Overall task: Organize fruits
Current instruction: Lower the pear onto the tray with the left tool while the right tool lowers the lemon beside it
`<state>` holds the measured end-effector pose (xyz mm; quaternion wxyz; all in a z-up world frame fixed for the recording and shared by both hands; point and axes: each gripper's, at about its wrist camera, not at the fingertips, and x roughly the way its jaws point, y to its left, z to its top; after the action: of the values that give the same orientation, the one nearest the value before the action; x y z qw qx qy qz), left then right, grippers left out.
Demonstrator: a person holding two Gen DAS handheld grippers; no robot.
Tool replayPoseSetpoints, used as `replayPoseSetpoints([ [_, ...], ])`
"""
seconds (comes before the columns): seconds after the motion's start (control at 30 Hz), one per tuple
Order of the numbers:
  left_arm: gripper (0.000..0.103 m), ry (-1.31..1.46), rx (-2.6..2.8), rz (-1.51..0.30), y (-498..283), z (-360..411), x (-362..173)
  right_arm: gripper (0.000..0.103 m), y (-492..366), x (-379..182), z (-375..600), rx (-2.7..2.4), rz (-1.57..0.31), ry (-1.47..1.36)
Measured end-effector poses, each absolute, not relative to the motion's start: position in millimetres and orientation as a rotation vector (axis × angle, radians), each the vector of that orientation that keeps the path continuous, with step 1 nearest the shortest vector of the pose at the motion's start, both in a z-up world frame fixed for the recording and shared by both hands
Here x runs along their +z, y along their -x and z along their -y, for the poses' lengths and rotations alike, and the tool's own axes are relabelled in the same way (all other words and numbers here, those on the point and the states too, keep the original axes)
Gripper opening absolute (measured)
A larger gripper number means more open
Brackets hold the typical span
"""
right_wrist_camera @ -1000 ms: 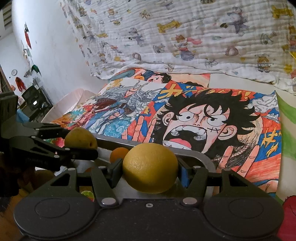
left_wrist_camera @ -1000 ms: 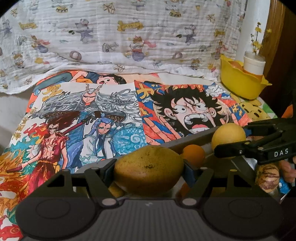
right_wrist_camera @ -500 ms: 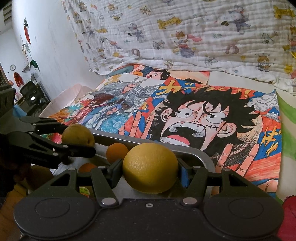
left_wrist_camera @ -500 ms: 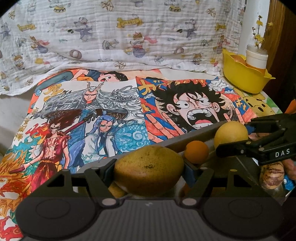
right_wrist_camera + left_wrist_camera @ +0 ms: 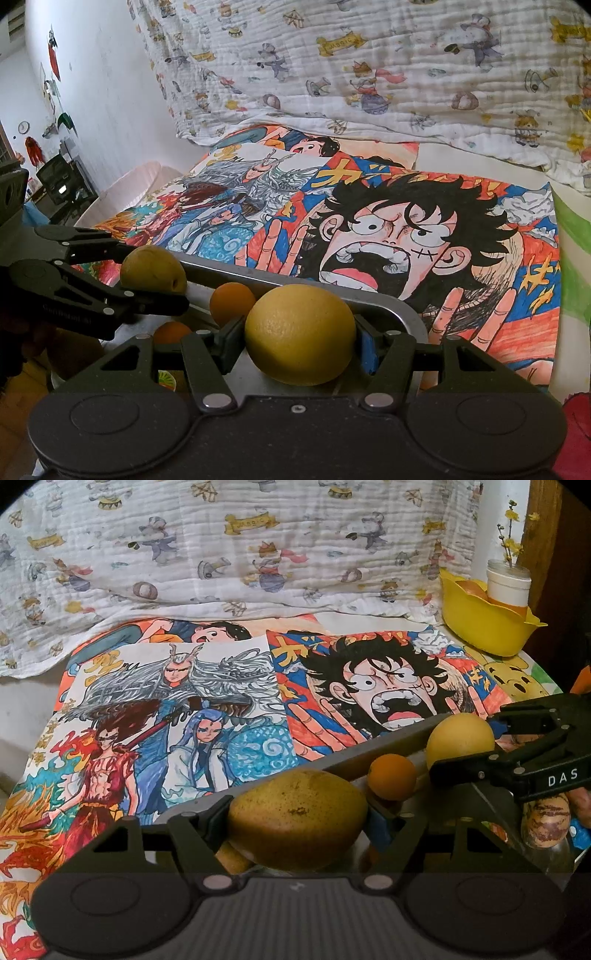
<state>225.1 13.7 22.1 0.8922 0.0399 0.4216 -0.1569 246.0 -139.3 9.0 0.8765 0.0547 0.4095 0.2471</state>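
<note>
My left hand-held gripper (image 5: 297,818) is pinching a brownish-yellow, speckled oval fruit (image 5: 297,814), a pad pressed against each side. My right hand-held gripper (image 5: 295,341) is clamped the same way on a round yellow citrus fruit (image 5: 299,334). I hold both fruits just above a grey metal tray (image 5: 391,308) with rounded corners. In the tray I see a small orange mandarin (image 5: 391,777) between the two held fruits, a second orange fruit (image 5: 170,332) lower down in the right wrist view, and a mottled brown-and-cream fruit (image 5: 546,821) at the right edge of the left wrist view. The tray sits on a desk covered with bright hand-coloured cartoon drawings (image 5: 388,690). At the desk's far right corner stands a yellow plastic bowl (image 5: 484,627) holding a white cup (image 5: 508,585). A white printed blanket (image 5: 236,542) hangs behind.
</note>
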Motion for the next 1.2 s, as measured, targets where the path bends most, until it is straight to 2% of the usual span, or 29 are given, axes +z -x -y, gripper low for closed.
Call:
replayPoseSetpoints([
  [0.8,0.077,-0.156,-0.349,-0.886,-222.9,-10.0,19.9,0.063,-244.4,9.1,139.1,0.514,-0.854,-0.113],
  [1.2,0.079,-0.087,-0.343,-0.937,-227.4,-18.5,18.5,0.063,-242.9,8.7,139.9,0.515,-0.852,-0.115],
])
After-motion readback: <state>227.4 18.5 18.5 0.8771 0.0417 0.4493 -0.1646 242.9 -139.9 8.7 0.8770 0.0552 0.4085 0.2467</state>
